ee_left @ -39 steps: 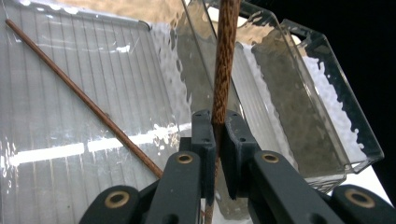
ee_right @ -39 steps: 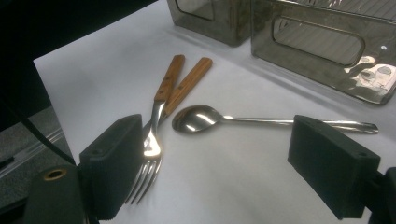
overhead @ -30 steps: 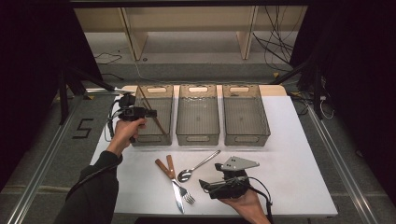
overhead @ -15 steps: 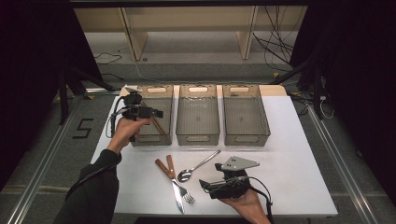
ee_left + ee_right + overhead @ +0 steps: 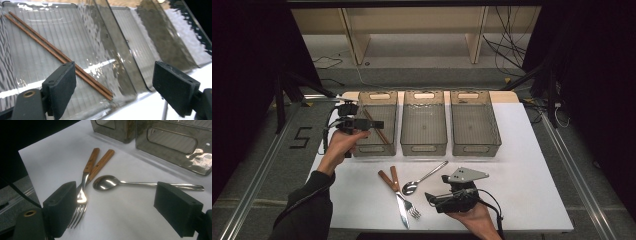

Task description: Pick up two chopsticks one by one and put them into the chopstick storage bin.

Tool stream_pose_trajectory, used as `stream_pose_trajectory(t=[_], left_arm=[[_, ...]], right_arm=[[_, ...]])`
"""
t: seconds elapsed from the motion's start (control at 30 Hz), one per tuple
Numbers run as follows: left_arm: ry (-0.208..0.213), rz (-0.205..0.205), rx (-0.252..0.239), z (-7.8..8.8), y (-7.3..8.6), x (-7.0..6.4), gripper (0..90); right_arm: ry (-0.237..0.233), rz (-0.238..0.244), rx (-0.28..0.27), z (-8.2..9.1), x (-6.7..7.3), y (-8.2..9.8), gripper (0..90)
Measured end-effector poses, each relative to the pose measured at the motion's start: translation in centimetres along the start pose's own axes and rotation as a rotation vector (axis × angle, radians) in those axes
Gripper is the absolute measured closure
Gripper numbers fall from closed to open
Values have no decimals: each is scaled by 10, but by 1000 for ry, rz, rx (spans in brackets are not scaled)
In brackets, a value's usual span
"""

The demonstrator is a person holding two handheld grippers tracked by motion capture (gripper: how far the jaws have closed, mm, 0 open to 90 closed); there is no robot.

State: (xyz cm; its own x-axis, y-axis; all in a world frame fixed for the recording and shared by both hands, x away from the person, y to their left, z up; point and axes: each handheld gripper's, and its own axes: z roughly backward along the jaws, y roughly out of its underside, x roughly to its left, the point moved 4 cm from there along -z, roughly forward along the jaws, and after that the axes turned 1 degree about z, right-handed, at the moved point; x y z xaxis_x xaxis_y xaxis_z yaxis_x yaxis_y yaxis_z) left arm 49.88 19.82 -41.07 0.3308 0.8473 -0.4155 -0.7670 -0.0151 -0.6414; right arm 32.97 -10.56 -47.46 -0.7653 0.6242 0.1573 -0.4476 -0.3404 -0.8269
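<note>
— Two chopsticks [image 5: 375, 126] lie in the left bin [image 5: 387, 97]; my left gripper [image 5: 374, 124] hovers at their nine o'clock, jaws just opened, nothing between them.
— Left gripper view?
— Chopsticks [image 5: 57, 53] slant across the bin floor; I'd lift straight clear.
— Right gripper view?
— Right gripper [image 5: 122, 215] spread; spoon [image 5: 107, 182] at twelve o'clock, fork [image 5: 81, 202] at ten. I'd straddle one handle squarely.

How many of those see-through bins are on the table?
3, side by side along the far edge of the table: the left bin with chopsticks inside, the middle bin, and the right bin. None seems hidden.
</note>
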Motion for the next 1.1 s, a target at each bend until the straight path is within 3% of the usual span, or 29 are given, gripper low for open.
stream_pose_trajectory(t=[0.23, 0.57, 0.67, 0.73, 0.83, 1.1], left_arm=[[22, -26, -48, 15, 30, -6, 191], [50, -26, -103, 22, 72, -7, 191], [52, -26, -120, 25, 81, -6, 191], [48, -48, -122, 26, 86, -6, 190], [74, -49, -133, 28, 95, -5, 187], [94, -66, -153, 30, 112, -3, 185]], right_arm=[[0, 12, 9, -2, 2, 0, 198], [-7, 17, 14, -4, 4, -1, 212], [-12, 21, 20, -6, 6, -2, 217], [-17, 26, 25, -8, 8, -2, 220], [-20, 33, 26, -9, 11, -3, 225], [-33, 47, 34, -16, 17, -8, 244]])
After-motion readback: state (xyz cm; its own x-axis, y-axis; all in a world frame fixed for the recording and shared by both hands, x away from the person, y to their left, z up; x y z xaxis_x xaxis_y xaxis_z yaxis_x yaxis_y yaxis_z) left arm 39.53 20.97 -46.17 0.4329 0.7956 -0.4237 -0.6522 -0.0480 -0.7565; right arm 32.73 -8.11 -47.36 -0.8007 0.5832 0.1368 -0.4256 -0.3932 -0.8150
